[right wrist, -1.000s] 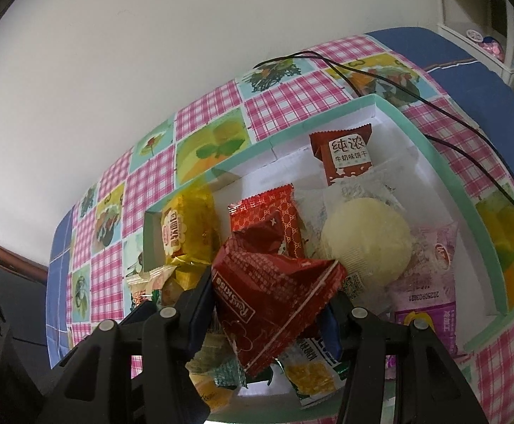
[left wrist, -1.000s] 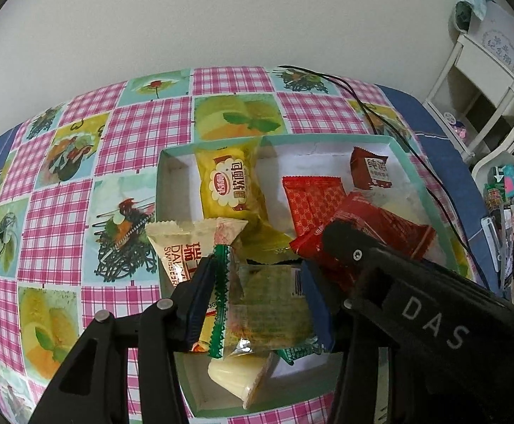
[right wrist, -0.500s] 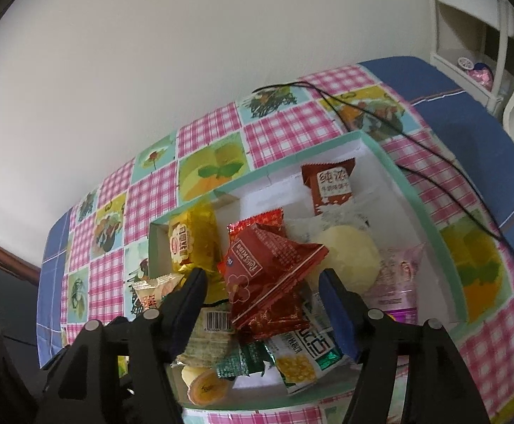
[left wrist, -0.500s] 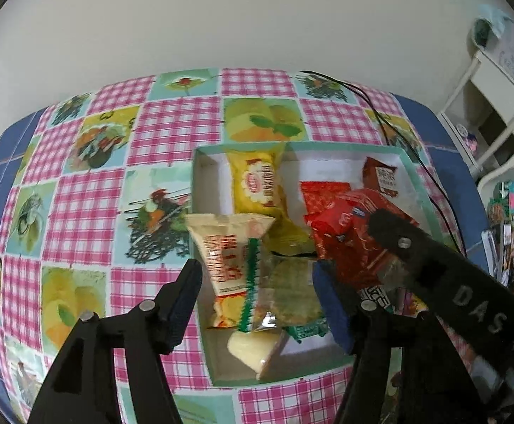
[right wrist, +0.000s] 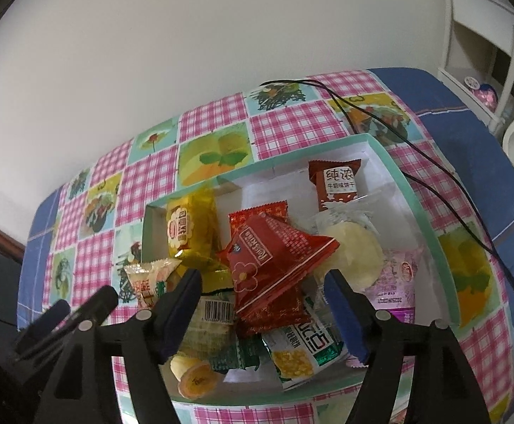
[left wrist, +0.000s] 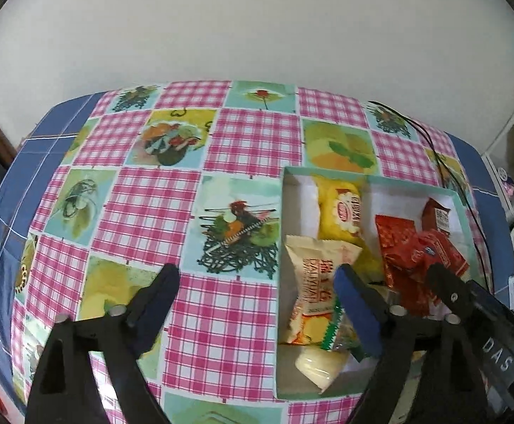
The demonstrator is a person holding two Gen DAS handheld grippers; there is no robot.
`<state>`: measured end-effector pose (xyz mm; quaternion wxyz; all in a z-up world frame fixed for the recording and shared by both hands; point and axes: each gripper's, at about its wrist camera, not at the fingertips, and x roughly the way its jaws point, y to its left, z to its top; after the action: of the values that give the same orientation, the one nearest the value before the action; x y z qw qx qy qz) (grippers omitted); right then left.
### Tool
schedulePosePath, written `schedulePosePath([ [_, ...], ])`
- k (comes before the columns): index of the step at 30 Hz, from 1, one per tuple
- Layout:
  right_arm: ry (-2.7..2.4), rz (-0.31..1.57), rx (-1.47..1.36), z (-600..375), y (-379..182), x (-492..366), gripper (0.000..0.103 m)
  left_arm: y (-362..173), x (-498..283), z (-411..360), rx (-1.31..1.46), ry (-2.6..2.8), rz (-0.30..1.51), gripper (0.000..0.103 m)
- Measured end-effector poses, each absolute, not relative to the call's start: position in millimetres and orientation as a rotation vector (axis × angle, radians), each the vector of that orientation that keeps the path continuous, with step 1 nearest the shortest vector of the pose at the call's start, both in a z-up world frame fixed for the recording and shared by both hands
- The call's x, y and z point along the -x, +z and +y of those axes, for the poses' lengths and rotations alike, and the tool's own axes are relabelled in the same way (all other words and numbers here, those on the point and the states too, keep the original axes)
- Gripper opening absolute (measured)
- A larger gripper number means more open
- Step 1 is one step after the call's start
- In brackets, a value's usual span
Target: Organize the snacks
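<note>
A shallow box with a teal rim [right wrist: 416,201] [left wrist: 280,318] sits on the checked tablecloth and holds several snack packs. A red pack [right wrist: 274,258] [left wrist: 430,258] lies on top of the pile. A yellow pack [right wrist: 186,229] [left wrist: 342,208] lies at the box's left end, a beige pack [left wrist: 310,286] in front of it. My left gripper [left wrist: 257,282] is open and empty above the cloth left of the box. My right gripper [right wrist: 262,289] is open and empty above the pile's near side.
A black cable [right wrist: 416,148] runs across the cloth and past the box's far right corner. White shelving [right wrist: 486,35] stands right of the table. The wall is close behind the table. My left gripper's arm [right wrist: 66,318] shows at the lower left of the right wrist view.
Both grippers let go of their packs, the clear green-edged one and the red one, which now lie in the box. Both opened and pulled back; the left one swung left over the cloth.
</note>
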<state>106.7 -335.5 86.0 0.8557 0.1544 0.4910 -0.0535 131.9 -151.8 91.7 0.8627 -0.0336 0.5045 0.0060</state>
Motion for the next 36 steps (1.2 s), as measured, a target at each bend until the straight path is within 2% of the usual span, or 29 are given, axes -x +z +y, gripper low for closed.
schedulePosePath([
  [1,-0.118,1.033,-0.316,-334.6,85.8,-106.6,0.079,91.8,-131.4,-149.8,0.063,0.025,1.054,0.094],
  [3,-0.127,1.031,-0.299,-334.0,85.5,-106.1,0.095,90.0,-132.1,-144.7,0.056,0.045,1.053,0.100],
  [5,-0.135,1.025,-0.292,-334.2,86.2,-105.0,0.103,89.3,-132.4,-137.7,0.070,0.052,1.053,0.101],
  [19,-0.123,0.992,-0.248,-317.5,91.9,-89.2,0.103,99.2,-110.6,-121.5,-0.034,0.208,0.999,0.101],
  [26,-0.127,1.002,-0.229,-307.5,88.0,-75.2,0.103,93.4,-99.2,-104.9,-0.048,0.277,1.068,0.101],
  [36,-0.088,1.003,-0.196,-280.4,87.0,-50.6,0.103,96.5,-64.4,-81.6,-0.050,0.324,1.068,0.101],
])
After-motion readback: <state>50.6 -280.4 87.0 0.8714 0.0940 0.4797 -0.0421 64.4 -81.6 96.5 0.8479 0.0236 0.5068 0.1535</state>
